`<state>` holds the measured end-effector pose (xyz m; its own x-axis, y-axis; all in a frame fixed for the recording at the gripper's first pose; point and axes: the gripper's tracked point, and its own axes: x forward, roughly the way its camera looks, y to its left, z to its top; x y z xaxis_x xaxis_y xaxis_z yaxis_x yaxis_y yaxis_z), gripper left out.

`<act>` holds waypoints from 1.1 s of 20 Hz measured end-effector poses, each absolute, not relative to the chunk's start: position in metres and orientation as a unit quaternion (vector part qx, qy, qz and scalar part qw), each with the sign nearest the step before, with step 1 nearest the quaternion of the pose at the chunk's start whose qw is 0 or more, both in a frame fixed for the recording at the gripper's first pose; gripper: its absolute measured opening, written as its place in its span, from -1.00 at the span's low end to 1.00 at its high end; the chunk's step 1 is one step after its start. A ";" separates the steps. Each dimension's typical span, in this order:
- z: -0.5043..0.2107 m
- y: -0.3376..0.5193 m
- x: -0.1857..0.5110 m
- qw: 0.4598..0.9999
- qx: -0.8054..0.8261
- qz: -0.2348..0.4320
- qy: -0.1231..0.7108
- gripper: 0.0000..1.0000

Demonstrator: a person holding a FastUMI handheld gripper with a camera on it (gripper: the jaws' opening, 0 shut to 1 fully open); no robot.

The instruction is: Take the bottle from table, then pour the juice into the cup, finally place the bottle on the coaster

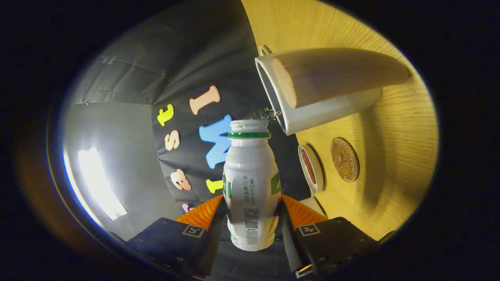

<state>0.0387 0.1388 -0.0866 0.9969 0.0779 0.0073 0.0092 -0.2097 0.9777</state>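
My gripper (pixel 252 216) is shut on a white plastic bottle (pixel 250 175) with a green neck ring and no cap; both fingers press on its lower body. The whole view is rolled, so the wooden table (pixel 390 156) stands like a wall beside the bottle, and the bottle lies roughly level with it. A white cup (pixel 324 107) with a tan, wood-coloured side stands on the table beyond the fingers, its open rim close to the bottle's mouth. I see no juice flowing. A round cork coaster (pixel 345 159) lies on the table nearer than the cup.
A small white dish (pixel 311 168) with something red in it sits between the bottle and the coaster. The booth's black cloth wall hangs behind the bottle. A bright light panel (pixel 99 183) glows off to the other side.
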 end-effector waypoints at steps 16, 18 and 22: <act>-0.085 0.131 0.035 0.601 0.799 0.022 0.010 0.42; -0.085 0.130 0.034 0.600 0.800 0.021 0.008 0.42; -0.083 0.128 0.034 0.596 0.803 0.020 0.002 0.42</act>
<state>0.0337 0.1280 -0.0834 0.9992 0.0275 0.0291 -0.0198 -0.2904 0.9567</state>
